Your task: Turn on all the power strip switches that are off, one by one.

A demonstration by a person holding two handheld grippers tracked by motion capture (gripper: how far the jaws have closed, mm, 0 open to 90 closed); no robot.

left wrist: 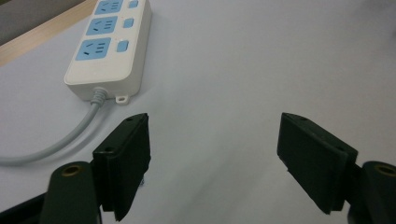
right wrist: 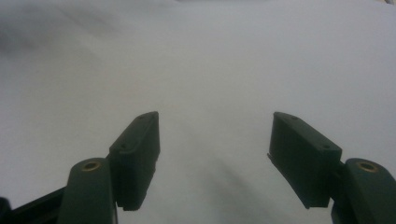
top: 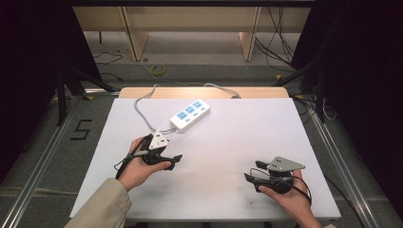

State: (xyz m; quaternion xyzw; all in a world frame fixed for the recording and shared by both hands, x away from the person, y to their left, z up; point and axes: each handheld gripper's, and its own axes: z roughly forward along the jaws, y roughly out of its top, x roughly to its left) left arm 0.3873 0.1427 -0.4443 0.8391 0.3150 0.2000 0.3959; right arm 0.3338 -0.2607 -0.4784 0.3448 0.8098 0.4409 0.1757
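Observation:
A white power strip [top: 190, 114] with three blue sockets lies at the far middle of the white tabletop [top: 228, 142]. Its grey cable [top: 140, 110] loops off to the left and over the back edge. My left gripper [top: 177, 159] is held low at the left, just in front of the strip, with its jaws pointing right. In the left gripper view, the left gripper [left wrist: 215, 126] is open and has nothing between its pads, and the power strip [left wrist: 108, 46] and its cable [left wrist: 56, 144] lie ahead on the left. My right gripper [top: 249, 179] rests near the front right. In the right gripper view, the right gripper [right wrist: 215, 123] is open over bare white surface.
A wooden strip [top: 199, 91] runs along the table's far edge. Metal rails [top: 43, 156] flank the table on both sides, and a "5" [top: 81, 129] is marked on the floor at the left. Cables and a yellow coil [top: 158, 70] lie on the floor beyond.

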